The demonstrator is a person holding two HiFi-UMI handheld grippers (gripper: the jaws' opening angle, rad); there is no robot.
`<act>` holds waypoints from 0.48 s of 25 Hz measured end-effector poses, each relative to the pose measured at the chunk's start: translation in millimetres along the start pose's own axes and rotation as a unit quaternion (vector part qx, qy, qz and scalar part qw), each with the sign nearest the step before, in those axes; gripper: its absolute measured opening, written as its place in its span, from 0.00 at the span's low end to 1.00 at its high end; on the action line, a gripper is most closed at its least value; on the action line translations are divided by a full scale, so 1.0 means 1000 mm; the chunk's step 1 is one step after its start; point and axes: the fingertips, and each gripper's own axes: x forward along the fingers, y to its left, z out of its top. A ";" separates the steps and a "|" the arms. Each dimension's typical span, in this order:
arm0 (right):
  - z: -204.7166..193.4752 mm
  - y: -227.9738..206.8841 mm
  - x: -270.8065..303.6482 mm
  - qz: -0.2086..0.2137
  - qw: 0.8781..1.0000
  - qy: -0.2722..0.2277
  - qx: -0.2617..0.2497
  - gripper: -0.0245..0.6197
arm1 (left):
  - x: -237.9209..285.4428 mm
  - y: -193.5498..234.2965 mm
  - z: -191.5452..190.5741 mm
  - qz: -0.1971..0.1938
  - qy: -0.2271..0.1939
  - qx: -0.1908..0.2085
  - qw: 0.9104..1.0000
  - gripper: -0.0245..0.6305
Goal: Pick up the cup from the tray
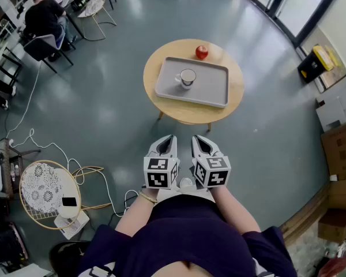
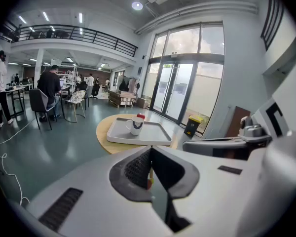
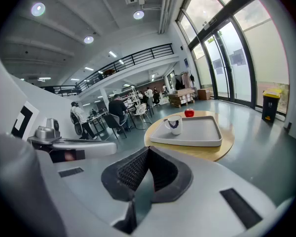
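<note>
A grey-green polished floor (image 1: 104, 114) fills most of the head view, with a seated person (image 1: 43, 16) at a desk in the far left corner. In the middle of the floor stands a round wooden table (image 1: 233, 94), and a grey rectangular tray (image 1: 210, 79) covers much of its top. Nearer the camera, well apart from the table, the left gripper (image 1: 169, 137) and the right gripper (image 1: 197, 137) are held side by side in front of the person's body, both pointing toward the table. The left gripper's jaws are pressed together at the tips with nothing between them, and its fingers (image 2: 138, 168) show only bare textured pads. The right gripper's jaws are likewise closed and empty, its fingers (image 3: 133, 171) meeting at the front. The cup (image 1: 187, 78), white with a dark marking, stands upright on the tray, left of the tray's middle, with its handle to the left. A red apple (image 1: 202, 52) sits on the tabletop just beyond the tray's far rim.
</note>
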 end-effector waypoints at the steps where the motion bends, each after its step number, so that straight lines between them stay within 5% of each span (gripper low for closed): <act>1: 0.000 0.000 0.001 0.000 1.000 0.000 0.000 0.05 | 0.000 0.000 0.001 0.000 -0.002 0.000 1.000 0.05; 12: 0.000 0.000 0.005 0.000 1.000 0.002 -0.003 0.05 | 0.004 0.003 0.002 -0.001 -0.001 0.000 1.000 0.05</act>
